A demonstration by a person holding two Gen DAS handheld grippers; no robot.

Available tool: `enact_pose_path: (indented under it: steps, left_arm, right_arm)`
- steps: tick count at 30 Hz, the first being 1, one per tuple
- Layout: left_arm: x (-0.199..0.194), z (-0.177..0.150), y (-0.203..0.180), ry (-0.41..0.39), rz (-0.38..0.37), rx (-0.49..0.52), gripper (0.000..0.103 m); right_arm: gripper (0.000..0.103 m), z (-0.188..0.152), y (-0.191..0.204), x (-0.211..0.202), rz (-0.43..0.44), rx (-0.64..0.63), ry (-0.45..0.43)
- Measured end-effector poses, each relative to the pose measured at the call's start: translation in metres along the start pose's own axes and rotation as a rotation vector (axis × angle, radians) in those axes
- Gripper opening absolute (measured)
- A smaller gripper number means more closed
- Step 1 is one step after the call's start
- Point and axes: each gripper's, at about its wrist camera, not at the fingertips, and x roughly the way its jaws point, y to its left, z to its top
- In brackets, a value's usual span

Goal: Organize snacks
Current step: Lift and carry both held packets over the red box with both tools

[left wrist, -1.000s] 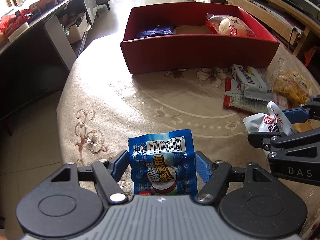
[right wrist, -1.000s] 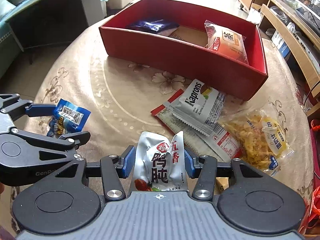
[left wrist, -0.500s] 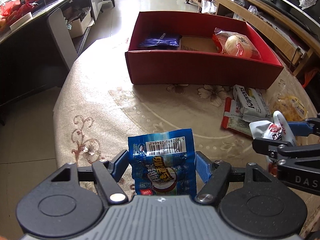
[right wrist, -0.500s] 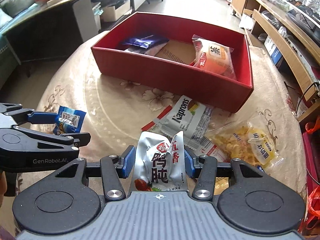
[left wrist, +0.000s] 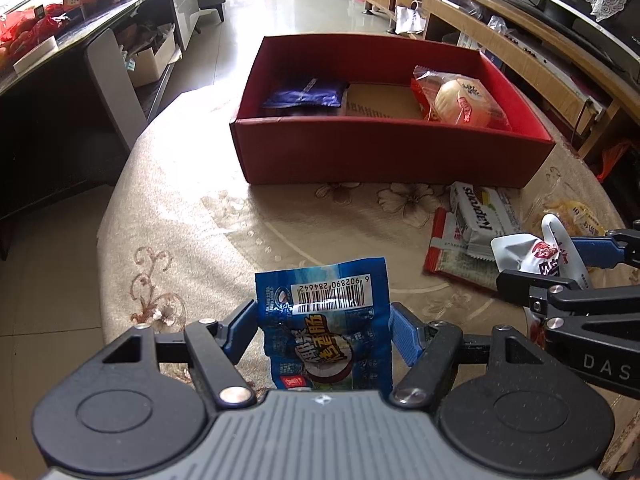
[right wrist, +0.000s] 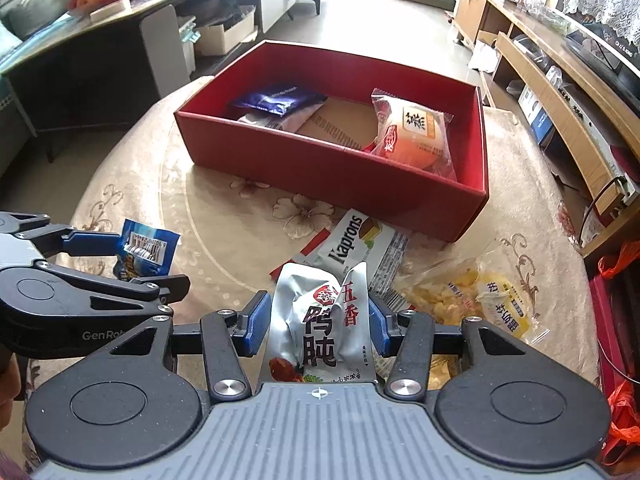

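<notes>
My left gripper (left wrist: 322,330) is shut on a blue snack packet (left wrist: 328,320) with a barcode, held above the round table (left wrist: 192,216). The right gripper (right wrist: 318,318) is shut on a crumpled silver snack pouch (right wrist: 320,320) with red print. Each gripper shows in the other view: the right gripper (left wrist: 560,260) at the right edge, the left gripper (right wrist: 120,256) at the left. Ahead sits an open red box (left wrist: 384,152) holding a dark blue packet (left wrist: 308,94) and a wrapped bun (left wrist: 464,100).
On the cloth before the box lie a white Kaprons packet (right wrist: 360,240) over a red-edged packet (left wrist: 444,252), and a clear bag of yellow snacks (right wrist: 472,296). A dark cabinet (left wrist: 60,100) stands left, wooden shelving (right wrist: 560,92) right. The table edge curves close on both sides.
Both cameras now look down into the red box from a higher angle and it sits further into view. Both packets stay gripped as before.
</notes>
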Motion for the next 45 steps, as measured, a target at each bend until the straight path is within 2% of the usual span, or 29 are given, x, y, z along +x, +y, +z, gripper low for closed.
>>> enact_pose_path:
  steps: [9, 27, 45]
  left_arm:
    - [-0.009, 0.017, -0.004, -0.049, -0.006, -0.003, 0.066]
    - [-0.01, 0.045, -0.01, -0.102, 0.011, -0.008, 0.066]
    - [-0.002, 0.106, -0.024, -0.181, 0.04, -0.006, 0.066]
  right_arm:
    - [0.058, 0.008, -0.001, -0.005, -0.015, 0.001, -0.032]
    - [0.058, 0.029, -0.007, -0.008, -0.098, 0.007, -0.102]
    - [0.058, 0.07, -0.027, -0.003, -0.214, 0.038, -0.193]
